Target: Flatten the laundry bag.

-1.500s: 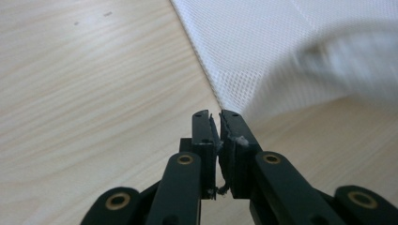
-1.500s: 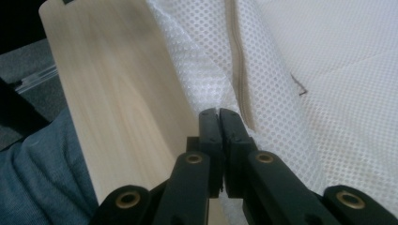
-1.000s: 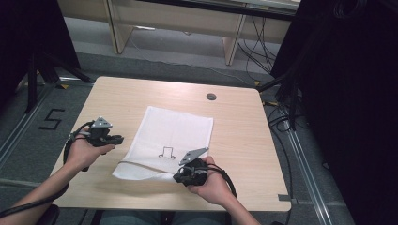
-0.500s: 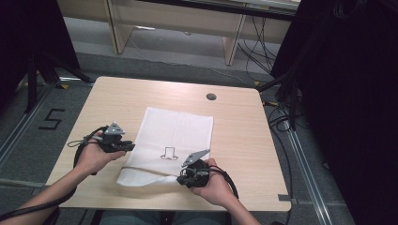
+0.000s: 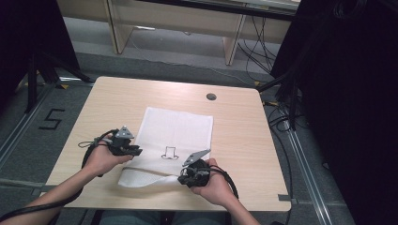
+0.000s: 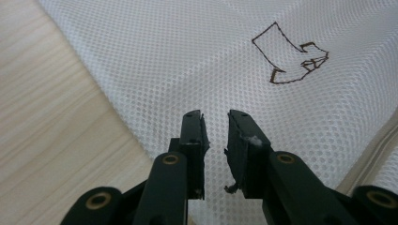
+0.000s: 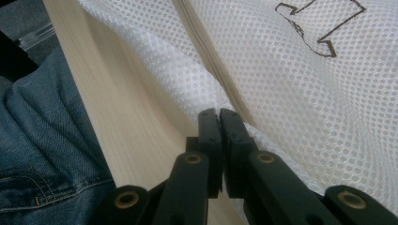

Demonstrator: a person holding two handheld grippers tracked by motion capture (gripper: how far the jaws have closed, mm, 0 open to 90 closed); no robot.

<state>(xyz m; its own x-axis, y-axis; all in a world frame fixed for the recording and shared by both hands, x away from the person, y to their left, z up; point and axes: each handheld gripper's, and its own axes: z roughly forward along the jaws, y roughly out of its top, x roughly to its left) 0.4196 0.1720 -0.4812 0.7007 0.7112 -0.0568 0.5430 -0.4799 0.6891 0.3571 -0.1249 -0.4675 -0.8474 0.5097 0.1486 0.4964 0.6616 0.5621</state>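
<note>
While our right gripper (image 7: 219, 115) pinches the white mesh laundry bag (image 5: 178, 129), our left gripper's (image 6: 215, 123) narrowly parted, just-opening fingers risk snagging its weave.

Left forearm: comes in from the bottom left corner, angled up and to the right.
Left hand (image 5: 101, 157): wrapped round the tool body, cable looping beside the wrist.
Left tool (image 5: 136, 151): points right, held low; its jaws have just been opening and stand a narrow gap apart, nothing between them.
Right forearm: rises from the bottom edge, right of centre.
Right hand (image 5: 213, 183): grips its tool from behind.
Right tool (image 5: 182, 178): points left, grey plate on top, jaws pressed together on mesh (image 7: 281, 93).
</note>
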